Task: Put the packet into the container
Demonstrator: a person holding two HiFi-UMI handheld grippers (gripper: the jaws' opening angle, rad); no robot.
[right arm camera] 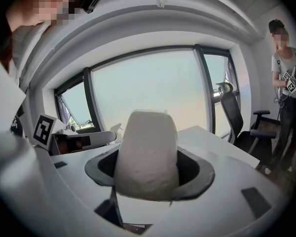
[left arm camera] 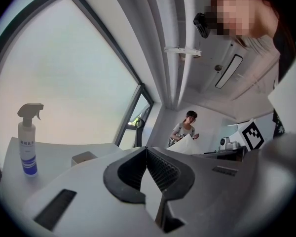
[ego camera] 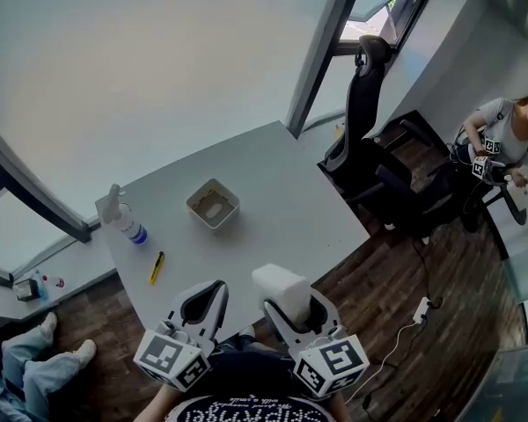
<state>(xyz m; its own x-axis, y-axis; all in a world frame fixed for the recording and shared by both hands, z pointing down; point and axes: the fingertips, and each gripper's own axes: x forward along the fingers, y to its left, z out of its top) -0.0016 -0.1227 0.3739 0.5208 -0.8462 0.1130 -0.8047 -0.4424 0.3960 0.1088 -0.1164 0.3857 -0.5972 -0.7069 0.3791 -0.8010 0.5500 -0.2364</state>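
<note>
A soft white packet [ego camera: 280, 287] [right arm camera: 147, 154] stands up between the jaws of my right gripper [ego camera: 288, 303] [right arm camera: 148, 169], which is shut on it, held near the table's front edge. My left gripper [ego camera: 202, 303] [left arm camera: 147, 169] hovers beside it to the left, shut with nothing in it. The container [ego camera: 213, 204], a small square beige box with an open top, sits on the white table [ego camera: 273, 183] farther back; in the left gripper view the container [left arm camera: 83, 157] shows small and distant.
A spray bottle [ego camera: 123, 217] [left arm camera: 27, 141] stands at the table's left edge. A yellow pen [ego camera: 157, 267] lies near the front left. A black office chair [ego camera: 370, 139] stands right of the table. Another person [ego camera: 506, 143] with grippers stands at the far right.
</note>
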